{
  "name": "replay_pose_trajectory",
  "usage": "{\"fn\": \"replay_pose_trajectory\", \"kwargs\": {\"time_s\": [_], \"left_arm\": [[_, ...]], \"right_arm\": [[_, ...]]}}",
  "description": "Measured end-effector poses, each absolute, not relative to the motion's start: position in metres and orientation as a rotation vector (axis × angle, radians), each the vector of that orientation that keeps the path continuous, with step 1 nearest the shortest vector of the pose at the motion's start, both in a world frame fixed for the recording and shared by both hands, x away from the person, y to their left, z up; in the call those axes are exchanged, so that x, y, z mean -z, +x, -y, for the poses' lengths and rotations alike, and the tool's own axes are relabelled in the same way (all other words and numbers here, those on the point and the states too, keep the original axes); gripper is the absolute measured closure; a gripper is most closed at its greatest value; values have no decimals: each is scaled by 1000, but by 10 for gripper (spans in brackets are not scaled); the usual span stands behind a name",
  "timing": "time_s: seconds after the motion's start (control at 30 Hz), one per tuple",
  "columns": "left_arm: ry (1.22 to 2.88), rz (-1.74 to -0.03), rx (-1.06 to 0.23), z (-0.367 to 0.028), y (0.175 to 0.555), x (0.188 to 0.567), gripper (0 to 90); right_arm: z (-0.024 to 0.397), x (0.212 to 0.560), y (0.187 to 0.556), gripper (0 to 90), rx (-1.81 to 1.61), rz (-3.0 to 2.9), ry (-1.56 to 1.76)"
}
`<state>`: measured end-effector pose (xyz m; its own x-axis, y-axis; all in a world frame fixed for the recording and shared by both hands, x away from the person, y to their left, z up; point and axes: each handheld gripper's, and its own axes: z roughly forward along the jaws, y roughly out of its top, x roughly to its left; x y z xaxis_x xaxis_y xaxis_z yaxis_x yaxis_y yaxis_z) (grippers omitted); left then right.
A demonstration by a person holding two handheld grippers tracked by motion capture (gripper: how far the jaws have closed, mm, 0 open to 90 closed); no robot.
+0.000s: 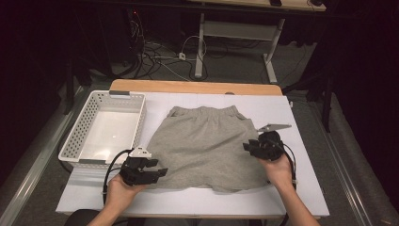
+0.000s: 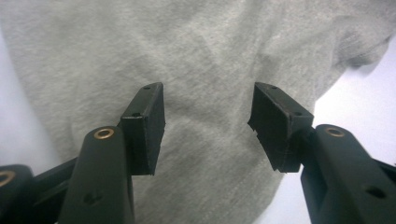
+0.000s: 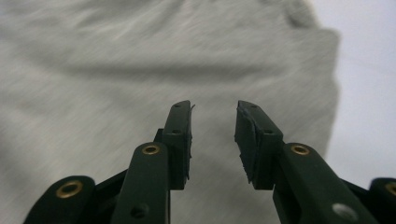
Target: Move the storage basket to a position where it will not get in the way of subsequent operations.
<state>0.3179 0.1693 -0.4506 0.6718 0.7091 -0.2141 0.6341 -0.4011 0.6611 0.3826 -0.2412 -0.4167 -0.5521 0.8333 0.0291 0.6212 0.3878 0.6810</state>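
Dark room; grey floor; tangled cables; white desk frame behind table.

Bare white table surface lies right of the grey shorts, with a further strip along the near edge, giving open passage there. The white perforated basket stands just left of the shorts; its walls block level travel on that side. Its interior is open from above.
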Motion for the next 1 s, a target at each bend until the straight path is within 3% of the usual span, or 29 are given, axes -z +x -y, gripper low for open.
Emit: {"fn": "replay_pose_trajectory", "kwargs": {"time_s": [0.37, 0.77, 0.83, 1.0], "left_arm": [[2157, -1002, -79, -158, 312, 453, 438], [2212, -950, -84, -141, 306, 457, 426], [2224, -940, -83, -138, 305, 457, 424], [2267, -927, -88, -131, 306, 462, 425]], "right_arm": [[215, 432, 322, 671, -968, -2471, 1137], [175, 456, 314, 621, -922, -2604, 1078], [170, 461, 314, 632, -882, -2628, 1053], [168, 462, 309, 764, -876, -2628, 992]]}}
